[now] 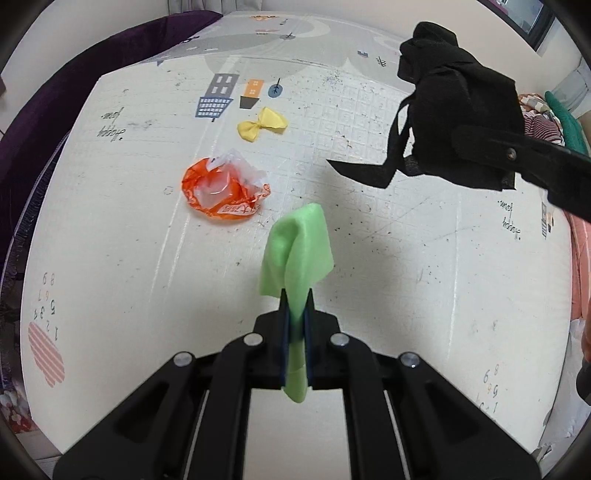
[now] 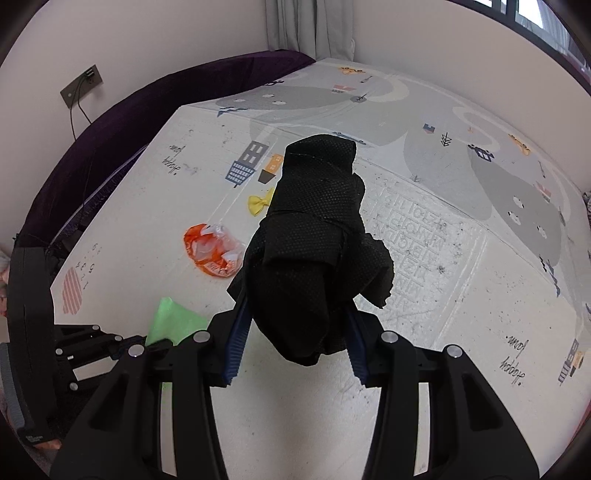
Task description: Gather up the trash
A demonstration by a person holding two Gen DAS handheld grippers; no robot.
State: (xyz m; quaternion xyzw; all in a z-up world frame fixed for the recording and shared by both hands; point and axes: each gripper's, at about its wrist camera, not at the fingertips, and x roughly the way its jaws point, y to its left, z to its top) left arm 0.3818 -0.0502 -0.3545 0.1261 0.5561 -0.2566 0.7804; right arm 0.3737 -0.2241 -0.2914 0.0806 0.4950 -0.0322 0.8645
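My left gripper (image 1: 296,295) is shut on a light green scrap (image 1: 295,251) and holds it above the play mat (image 1: 110,221); the scrap also shows in the right wrist view (image 2: 173,321). My right gripper (image 2: 295,314) is shut on a bunched black fabric bag (image 2: 314,236), held above the mat; the bag also shows at the upper right of the left wrist view (image 1: 458,114). A crumpled orange and clear wrapper (image 1: 221,192) lies on the mat ahead of the left gripper, also seen in the right wrist view (image 2: 212,251). A yellow bow-shaped scrap (image 1: 263,123) lies beyond it, half hidden by the bag in the right wrist view (image 2: 258,204).
A dark purple cushion (image 1: 55,92) borders the mat on the left. Striped and green fabrics (image 1: 546,125) lie at the right edge. A wall socket with a cable (image 2: 81,86) is on the back wall. Curtains (image 2: 310,26) hang at the far corner.
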